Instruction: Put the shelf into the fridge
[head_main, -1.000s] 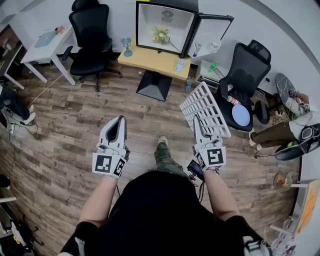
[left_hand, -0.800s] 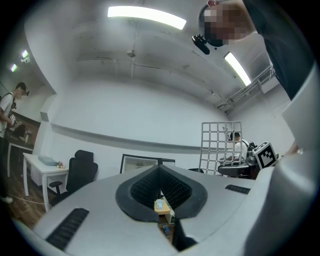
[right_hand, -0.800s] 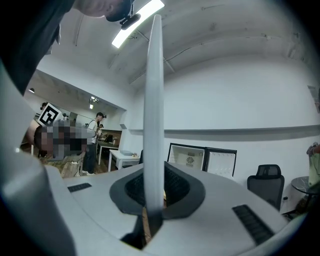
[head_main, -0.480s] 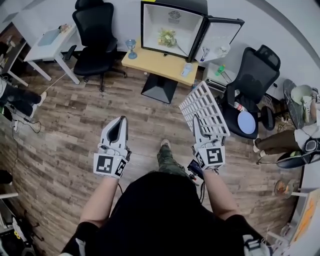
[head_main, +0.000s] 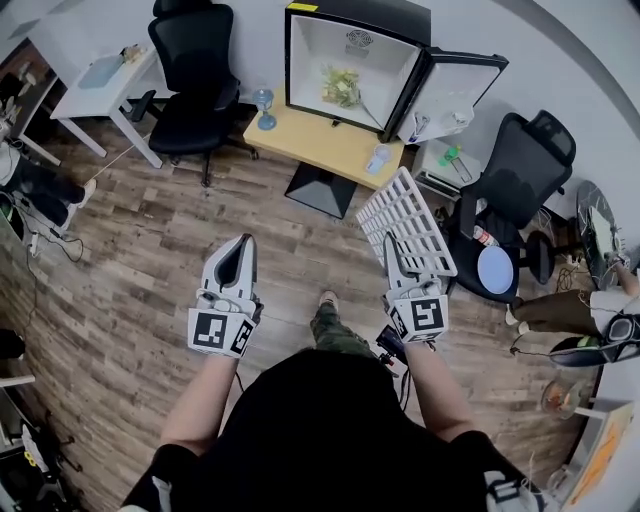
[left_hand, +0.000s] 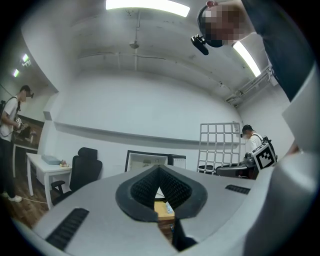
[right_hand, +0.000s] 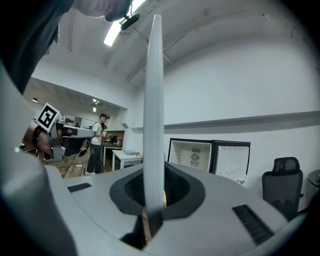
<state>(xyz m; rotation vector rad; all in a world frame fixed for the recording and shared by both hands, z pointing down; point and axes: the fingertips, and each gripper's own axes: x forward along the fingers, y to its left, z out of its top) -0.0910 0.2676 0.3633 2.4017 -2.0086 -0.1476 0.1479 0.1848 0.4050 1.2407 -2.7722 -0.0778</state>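
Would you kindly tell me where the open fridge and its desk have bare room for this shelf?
Inside the black mini fridge, the white cavity is bare above the green leafy bunch crowding its floor. The light wooden desk is bare between the blue glass and the small clear bottle.

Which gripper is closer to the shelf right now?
Right. The right gripper is clamped on the shelf's near edge; the left gripper, shut on nothing, is off to its left, apart.

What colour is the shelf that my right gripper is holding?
White: the shelf is a white grid of square openings, clearest in the head view.
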